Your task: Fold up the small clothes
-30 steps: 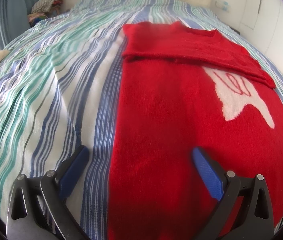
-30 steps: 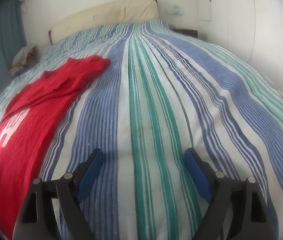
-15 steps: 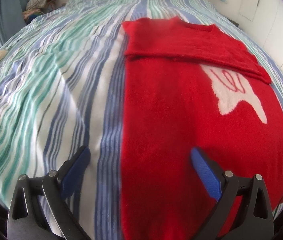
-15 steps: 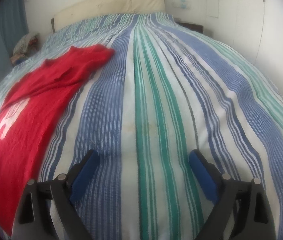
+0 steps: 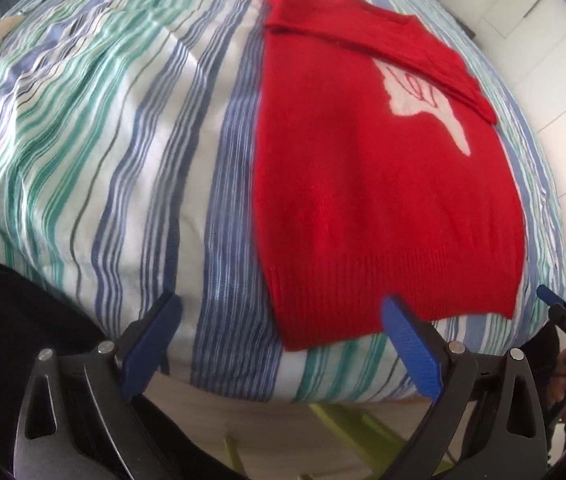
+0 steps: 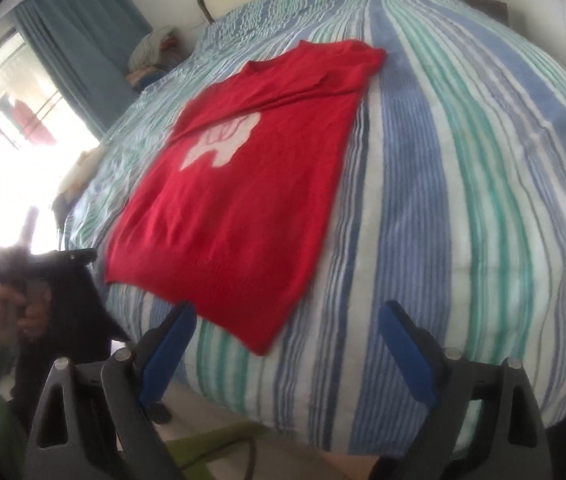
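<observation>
A small red sweater (image 5: 383, 184) with a white design lies flat on the striped bed, sleeves folded across its chest, ribbed hem toward me. It also shows in the right wrist view (image 6: 243, 184). My left gripper (image 5: 279, 332) is open and empty, held off the bed's near edge at the hem's left corner. My right gripper (image 6: 287, 340) is open and empty, off the near edge at the hem's right corner. The right gripper's tip (image 5: 551, 296) shows at the right of the left wrist view.
The striped bedcover (image 5: 123, 140) spreads wide around the sweater. A pile of clothes (image 6: 155, 48) sits by the blue curtain (image 6: 79, 40) at the far left. A bright window (image 6: 11, 120) is on the left. Floor and a green object (image 5: 347, 420) lie below the bed edge.
Both grippers have pulled back from over the bed to beyond its near edge. The sweater's hem and the bed edge have come into view. Both stay open.
</observation>
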`<state>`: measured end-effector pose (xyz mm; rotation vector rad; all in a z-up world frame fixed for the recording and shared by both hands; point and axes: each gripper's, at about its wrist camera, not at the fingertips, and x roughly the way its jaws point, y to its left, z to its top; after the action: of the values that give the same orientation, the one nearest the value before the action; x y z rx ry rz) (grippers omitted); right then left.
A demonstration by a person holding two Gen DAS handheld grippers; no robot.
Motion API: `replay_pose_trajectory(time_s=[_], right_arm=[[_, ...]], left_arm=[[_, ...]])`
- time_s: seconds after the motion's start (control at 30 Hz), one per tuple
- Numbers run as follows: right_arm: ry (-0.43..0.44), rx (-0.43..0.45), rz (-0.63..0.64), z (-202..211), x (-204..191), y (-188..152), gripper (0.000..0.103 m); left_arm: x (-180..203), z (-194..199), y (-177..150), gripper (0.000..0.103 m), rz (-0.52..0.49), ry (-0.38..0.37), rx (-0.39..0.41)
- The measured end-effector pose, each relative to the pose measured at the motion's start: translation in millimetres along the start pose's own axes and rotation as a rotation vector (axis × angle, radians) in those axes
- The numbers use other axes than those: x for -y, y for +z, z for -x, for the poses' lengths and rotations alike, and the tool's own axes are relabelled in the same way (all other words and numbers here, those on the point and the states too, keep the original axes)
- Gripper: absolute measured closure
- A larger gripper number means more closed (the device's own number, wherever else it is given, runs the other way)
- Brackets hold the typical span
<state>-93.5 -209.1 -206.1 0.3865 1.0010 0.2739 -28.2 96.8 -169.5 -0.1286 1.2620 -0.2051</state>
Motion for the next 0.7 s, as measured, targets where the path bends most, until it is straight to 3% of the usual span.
replay_pose_trajectory(time_s=[0.17,0.23,0.27,0.37,0.4,0.43,0.57,0.7], right_arm=[[0.055,-0.085,-0.016,-34,-12,-10,0.019],[0.076,-0.098,-0.021,-44,-16,-10,0.024],[0.078,-0.104,-0.034,-49,-16,-10,0.028],[0.117,-0.139,-0.094,-64,-14,-12,0.056],[0.111,-0.143,-0.101,-66,-14,-12,0.08],[0.097,-0.141,-0.104,-66,-14,-12,0.098],[0.103,-0.086,-0.143,-50,-14,-5,0.098],[0.116,-0.013,-0.144,-22,-18,8,0.098]], left_arm=[[7,-13,-3,0.007,0.047,-0.006,-0.01],[11,-18,-5,0.028,0.04,-0.016,-0.039],[14,-17,-6,0.033,0.031,-0.028,-0.048],[20,-13,-5,0.071,-0.003,-0.055,-0.087],[20,-12,-5,0.093,-0.004,-0.065,-0.104],[19,-11,-4,0.096,0.004,-0.069,-0.113],[20,9,3,0.1,0.022,-0.093,-0.072],[15,37,16,0.1,0.061,-0.192,-0.006]])
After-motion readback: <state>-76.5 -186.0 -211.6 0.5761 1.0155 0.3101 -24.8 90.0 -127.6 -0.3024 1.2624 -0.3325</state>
